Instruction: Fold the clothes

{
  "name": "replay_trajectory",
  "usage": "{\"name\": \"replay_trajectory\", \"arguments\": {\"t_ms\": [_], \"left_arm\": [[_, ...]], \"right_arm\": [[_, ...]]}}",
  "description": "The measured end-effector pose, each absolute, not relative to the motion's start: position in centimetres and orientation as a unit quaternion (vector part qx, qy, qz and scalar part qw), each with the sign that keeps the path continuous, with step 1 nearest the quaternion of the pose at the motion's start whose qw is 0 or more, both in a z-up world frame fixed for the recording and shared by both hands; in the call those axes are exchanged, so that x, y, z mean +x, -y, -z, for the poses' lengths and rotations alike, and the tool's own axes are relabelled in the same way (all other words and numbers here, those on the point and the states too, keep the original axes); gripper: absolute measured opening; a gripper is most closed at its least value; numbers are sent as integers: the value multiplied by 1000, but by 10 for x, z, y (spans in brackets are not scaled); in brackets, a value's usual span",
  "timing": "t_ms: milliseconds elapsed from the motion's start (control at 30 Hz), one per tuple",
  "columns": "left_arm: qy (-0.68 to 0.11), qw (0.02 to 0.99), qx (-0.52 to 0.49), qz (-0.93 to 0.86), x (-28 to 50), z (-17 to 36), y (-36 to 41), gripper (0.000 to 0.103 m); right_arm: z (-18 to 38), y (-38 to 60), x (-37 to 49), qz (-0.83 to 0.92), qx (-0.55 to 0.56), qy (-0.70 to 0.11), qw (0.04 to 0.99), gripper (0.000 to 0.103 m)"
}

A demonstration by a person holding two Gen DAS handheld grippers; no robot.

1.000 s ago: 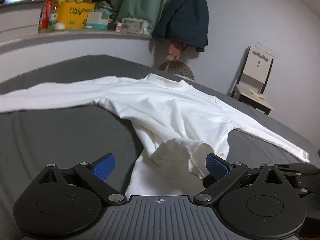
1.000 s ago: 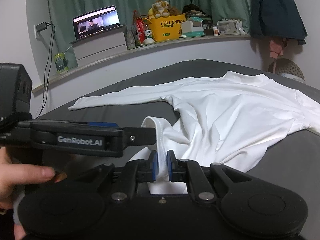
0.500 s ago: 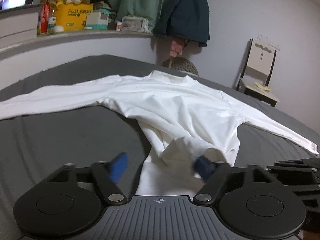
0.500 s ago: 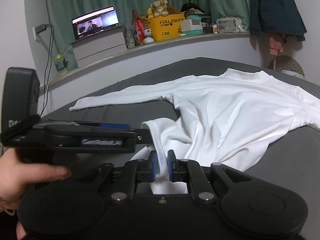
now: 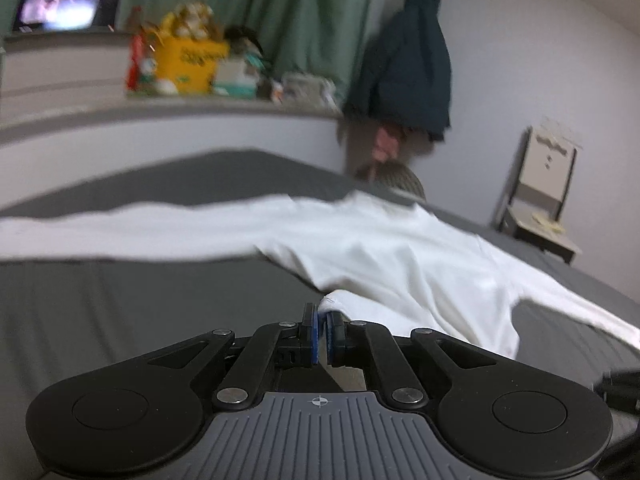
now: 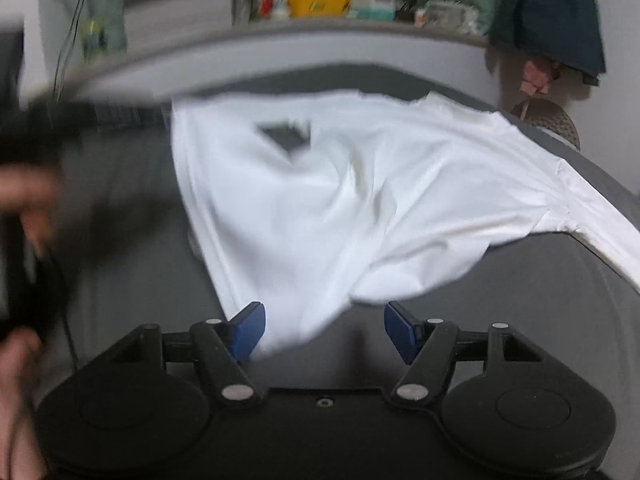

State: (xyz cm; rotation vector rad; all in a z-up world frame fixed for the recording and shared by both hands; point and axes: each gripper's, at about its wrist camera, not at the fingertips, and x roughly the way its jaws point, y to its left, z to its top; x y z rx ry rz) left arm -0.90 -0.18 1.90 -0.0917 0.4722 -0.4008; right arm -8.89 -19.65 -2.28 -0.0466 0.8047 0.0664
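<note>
Plainly, the grey bed [image 5: 120, 300] filled most of the room, and the white long-sleeved shirt [image 5: 400, 256] lay across it, far from folded. Its body sat rumpled in the middle, one sleeve stretched flat toward the head of the bed and the other trailing off to the far side near the chair [image 5: 540, 200]. The near hem was bunched and lifted rather than laid flat, so I judged the fold was barely under way: no sleeve was turned in, and no crease was set across the body. Sleeves, body and a smoothing of the wrinkles all remained.

The left gripper [image 5: 320, 336] had its jaws clenched on the edge of the hem, a little tuft of white cloth showing just beyond the blue pads. The right gripper [image 6: 324, 332] had its jaws spread wide, with a drooping flap of the shirt hanging between them but not pinched by either pad. A person's hand [image 6: 24, 200], blurred, held the left tool at the left of the right wrist view.

Around the bed, a ledge [image 5: 160, 120] carried a yellow box [image 5: 188, 64], a laptop [image 5: 68, 8] and small clutter, all well apart from the shirt. A dark jacket [image 5: 404, 64] hung on the wall before green curtains [image 5: 300, 12]. Nothing lay on the bed to block the fold; only the shirt's own wrinkles and the spread sleeves looked troublesome.
</note>
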Motion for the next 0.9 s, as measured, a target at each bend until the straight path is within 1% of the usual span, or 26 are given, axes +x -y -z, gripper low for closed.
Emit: {"name": "replay_trajectory", "arguments": {"t_ms": [67,167,333,467,500,533,567,600,633,700,767,900], "left_arm": [[-223,955,-50,188,-8,-25,-8,5],[-209,961,-59,174,-5,-32,-23,5],[-187,968,-72,152,-1,-44,-45,5],[-182,970,-86,135,7,-44,-56,5],[-183,970,-91,131,8,-42,-59,5],[-185,970,-96,127,10,-40,-62,5],[-189,969,-101,122,12,-37,-65,5],[-194,968,-106,119,14,-34,-68,5],[-198,967,-109,117,16,-30,-70,5],[-205,965,-114,114,18,-24,-73,5],[-206,965,-116,115,19,-22,-73,5],[-207,963,-120,120,19,-19,-71,5]], "right_arm": [[29,189,-86,-38,-52,-404,912,65],[36,178,-87,-47,-84,-401,911,65],[45,164,-83,-20,-77,-360,929,65],[56,151,-78,40,-102,-310,944,65],[59,150,-75,46,-116,-311,942,64],[63,149,-73,51,-128,-312,940,60],[65,150,-73,50,-135,-314,938,44],[68,151,-73,50,-141,-315,937,35],[67,151,-74,48,-142,-313,938,32],[61,151,-76,56,-154,-304,938,13],[52,154,-81,71,-153,-286,943,7],[14,194,-100,145,-98,-250,952,5]]}}
